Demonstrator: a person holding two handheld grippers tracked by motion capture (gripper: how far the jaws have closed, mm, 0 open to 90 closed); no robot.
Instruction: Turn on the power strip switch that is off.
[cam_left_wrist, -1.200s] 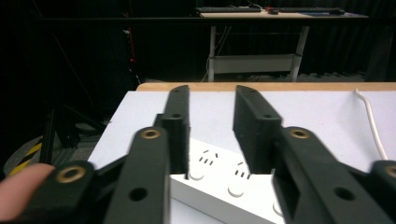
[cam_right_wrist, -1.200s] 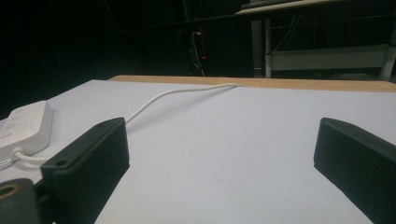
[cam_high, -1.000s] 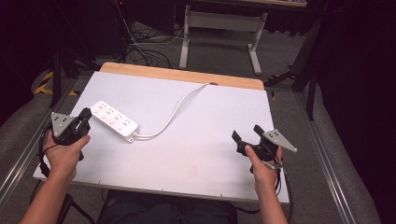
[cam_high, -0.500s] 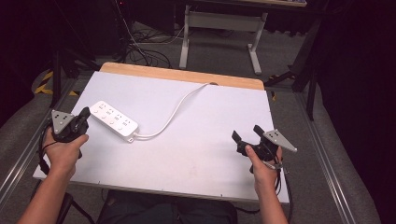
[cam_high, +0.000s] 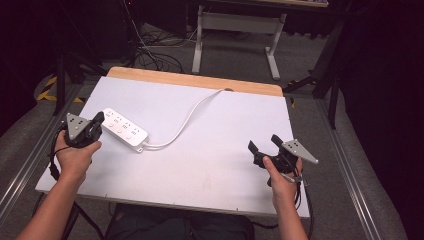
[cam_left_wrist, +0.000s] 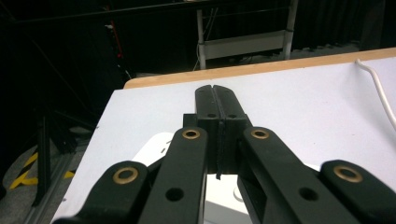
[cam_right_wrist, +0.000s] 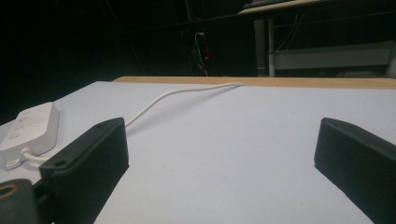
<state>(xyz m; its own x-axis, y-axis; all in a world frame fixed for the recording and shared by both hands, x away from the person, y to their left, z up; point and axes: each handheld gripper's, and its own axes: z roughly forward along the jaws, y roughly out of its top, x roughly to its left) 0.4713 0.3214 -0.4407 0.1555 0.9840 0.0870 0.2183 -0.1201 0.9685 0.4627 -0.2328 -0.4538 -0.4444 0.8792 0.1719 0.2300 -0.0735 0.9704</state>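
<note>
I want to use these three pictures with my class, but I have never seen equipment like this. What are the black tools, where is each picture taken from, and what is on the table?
A person sits at a white table, holding a hand-held two-jaw tool in each hand. The high view looks down from above. The other two pictures come from small cameras riding on the tools.

The left gripper has its jaws closed together, holding nothing. The right gripper has its jaws wide apart, also empty.

On the table lies a white power strip, its cable running to the far edge. The left gripper hovers by the strip's near end.
</note>
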